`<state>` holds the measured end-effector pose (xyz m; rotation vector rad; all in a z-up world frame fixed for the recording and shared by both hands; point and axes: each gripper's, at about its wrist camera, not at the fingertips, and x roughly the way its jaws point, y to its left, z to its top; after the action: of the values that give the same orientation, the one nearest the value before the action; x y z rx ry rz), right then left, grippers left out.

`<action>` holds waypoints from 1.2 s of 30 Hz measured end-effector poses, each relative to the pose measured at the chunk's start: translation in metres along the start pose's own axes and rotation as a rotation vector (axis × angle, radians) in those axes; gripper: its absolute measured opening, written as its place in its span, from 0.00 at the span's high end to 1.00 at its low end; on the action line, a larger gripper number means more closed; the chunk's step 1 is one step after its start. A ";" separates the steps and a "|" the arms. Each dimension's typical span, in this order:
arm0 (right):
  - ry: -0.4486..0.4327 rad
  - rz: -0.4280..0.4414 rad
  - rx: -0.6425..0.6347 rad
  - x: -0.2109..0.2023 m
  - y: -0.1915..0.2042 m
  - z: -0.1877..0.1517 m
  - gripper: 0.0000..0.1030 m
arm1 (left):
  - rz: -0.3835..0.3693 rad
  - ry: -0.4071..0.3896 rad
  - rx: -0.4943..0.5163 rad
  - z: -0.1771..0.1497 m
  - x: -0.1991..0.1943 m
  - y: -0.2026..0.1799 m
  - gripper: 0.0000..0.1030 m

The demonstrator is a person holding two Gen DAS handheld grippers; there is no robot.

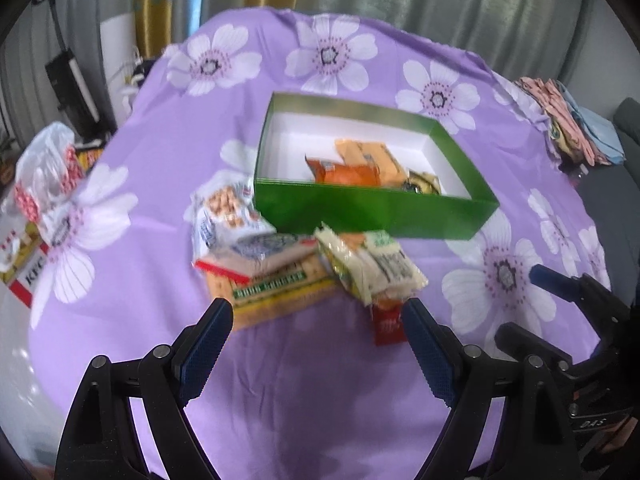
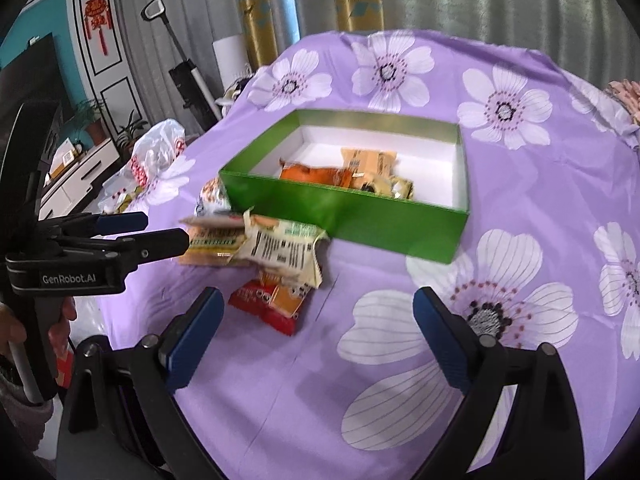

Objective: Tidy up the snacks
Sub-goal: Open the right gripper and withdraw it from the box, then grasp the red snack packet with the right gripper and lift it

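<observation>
An open rectangular green cardboard box with a white interior (image 1: pixel 372 210) is set on the counter. An orange packet (image 1: pixel 346 172), a tan packet (image 1: pixel 376 158) and a small dark-and-gold packet (image 1: pixel 420 184) are contained in it. A loose pile of snack packets (image 1: pixel 296 268) is laid just beside its near wall, with a red packet (image 2: pixel 268 306) nearest.

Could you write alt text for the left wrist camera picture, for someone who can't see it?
An open, empty left gripper hangs over a purple flowered cloth, facing a pile of snack packets beside a green box that already holds a few. The right gripper shows at the right edge.
</observation>
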<state>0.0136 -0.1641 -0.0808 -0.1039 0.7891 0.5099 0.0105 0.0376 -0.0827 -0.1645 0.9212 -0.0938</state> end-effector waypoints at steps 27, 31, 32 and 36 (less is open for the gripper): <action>0.149 0.178 -0.012 0.080 0.010 -0.024 0.20 | -0.274 0.156 -0.030 -0.009 0.065 -0.017 0.16; 0.142 0.204 -0.020 0.086 0.010 -0.019 0.25 | -0.283 0.161 -0.014 -0.006 0.071 -0.020 0.27; 0.145 0.214 -0.019 0.088 0.010 -0.018 0.25 | -0.284 0.166 -0.014 -0.006 0.073 -0.020 0.29; 0.146 0.228 -0.042 0.095 0.017 -0.014 0.27 | -0.291 0.168 -0.012 -0.004 0.077 -0.020 0.49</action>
<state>0.0524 -0.1152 -0.1561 -0.0912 0.9389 0.7415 0.0537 0.0059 -0.1421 -0.3047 1.0607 -0.3761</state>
